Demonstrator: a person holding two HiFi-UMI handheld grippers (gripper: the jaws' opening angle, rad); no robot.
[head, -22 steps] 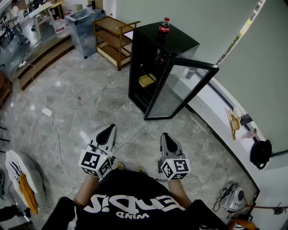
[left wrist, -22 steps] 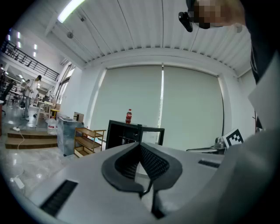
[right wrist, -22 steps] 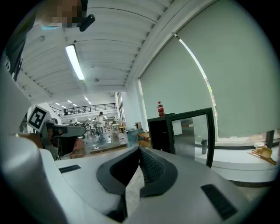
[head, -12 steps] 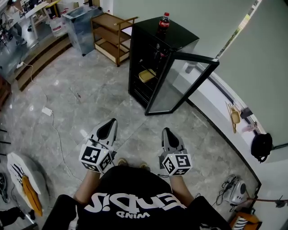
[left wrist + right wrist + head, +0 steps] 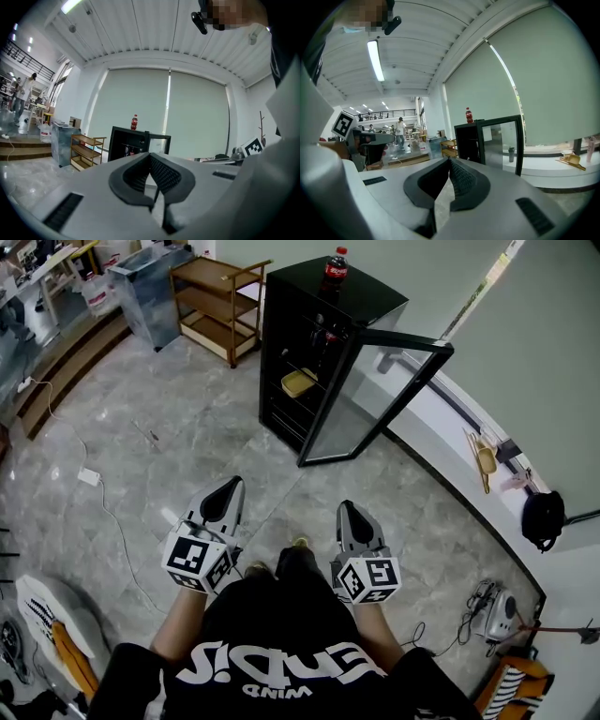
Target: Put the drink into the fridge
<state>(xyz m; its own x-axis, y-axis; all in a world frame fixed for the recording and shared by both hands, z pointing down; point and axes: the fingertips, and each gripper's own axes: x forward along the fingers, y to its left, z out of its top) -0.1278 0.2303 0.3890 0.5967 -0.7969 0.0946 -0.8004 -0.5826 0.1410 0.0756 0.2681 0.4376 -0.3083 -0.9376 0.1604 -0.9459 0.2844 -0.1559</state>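
A cola bottle (image 5: 337, 262) with a red label stands upright on top of the black fridge (image 5: 291, 310). The fridge's glass door (image 5: 375, 395) is swung open to the right, and a yellow tray (image 5: 299, 382) lies on a shelf inside. Both grippers are held low in front of the person, far short of the fridge. My left gripper (image 5: 228, 487) is shut and empty. My right gripper (image 5: 349, 512) is shut and empty too. The bottle (image 5: 134, 122) and fridge (image 5: 126, 145) show far off over my left gripper (image 5: 151, 157). Over my right gripper (image 5: 450, 161), the bottle (image 5: 468, 115) tops the fridge (image 5: 466, 140).
A wooden shelf cart (image 5: 211, 301) and a metal bin (image 5: 145, 287) stand left of the fridge. A white ledge (image 5: 441, 442) runs along the curved wall at the right. A cable and plug (image 5: 89, 476) lie on the marble floor at the left.
The person has stepped forward, so the fridge sits nearer and further left in the head view. Both grippers stay shut and keep their place in front of the body.
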